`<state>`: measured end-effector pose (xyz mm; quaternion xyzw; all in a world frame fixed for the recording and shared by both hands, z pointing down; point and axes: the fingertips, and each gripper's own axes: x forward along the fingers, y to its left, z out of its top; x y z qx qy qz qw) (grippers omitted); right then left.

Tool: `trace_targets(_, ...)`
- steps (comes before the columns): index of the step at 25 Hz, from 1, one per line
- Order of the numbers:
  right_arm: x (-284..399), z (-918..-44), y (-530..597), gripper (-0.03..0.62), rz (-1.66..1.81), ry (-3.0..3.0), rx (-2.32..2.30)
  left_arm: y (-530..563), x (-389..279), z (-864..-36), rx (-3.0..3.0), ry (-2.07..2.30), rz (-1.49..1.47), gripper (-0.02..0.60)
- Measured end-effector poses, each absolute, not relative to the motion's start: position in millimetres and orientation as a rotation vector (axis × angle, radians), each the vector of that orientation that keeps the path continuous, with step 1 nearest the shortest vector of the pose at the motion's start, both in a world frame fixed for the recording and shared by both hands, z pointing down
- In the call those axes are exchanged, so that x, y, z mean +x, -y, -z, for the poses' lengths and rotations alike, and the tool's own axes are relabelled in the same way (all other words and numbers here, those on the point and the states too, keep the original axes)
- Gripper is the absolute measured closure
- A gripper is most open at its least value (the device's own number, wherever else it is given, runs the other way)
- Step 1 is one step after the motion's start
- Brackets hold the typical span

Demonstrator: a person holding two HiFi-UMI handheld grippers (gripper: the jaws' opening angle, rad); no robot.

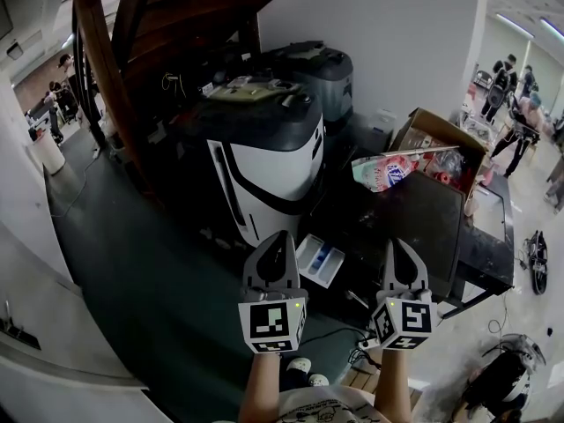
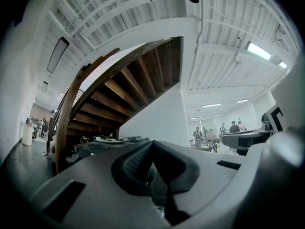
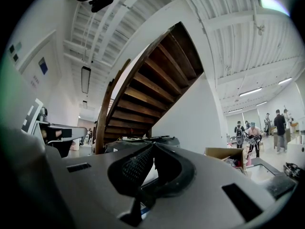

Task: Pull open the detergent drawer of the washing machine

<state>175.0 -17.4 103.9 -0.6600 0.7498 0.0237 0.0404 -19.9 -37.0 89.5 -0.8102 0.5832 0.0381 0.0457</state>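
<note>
two closed, empty grippers, left gripper (image 1: 280,236) and right gripper (image 1: 399,243), flank one open detergent drawer (image 1: 319,260).

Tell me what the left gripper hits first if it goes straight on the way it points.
Probably the white-and-black appliance ahead of the left gripper; nothing nearer lies in that line. Depth is unclear: in the left gripper view the appliance's top sits near jaw height, so it might pass just above.
</note>
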Motion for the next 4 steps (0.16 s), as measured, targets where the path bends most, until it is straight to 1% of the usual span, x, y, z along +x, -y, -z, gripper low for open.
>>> trace_targets(4,177.3,-105.0,21.9,0.58,-0.074,-2.297,-2.023,40.8,-17.2,-89.3,-2.467,-1.776,-0.122,0.568)
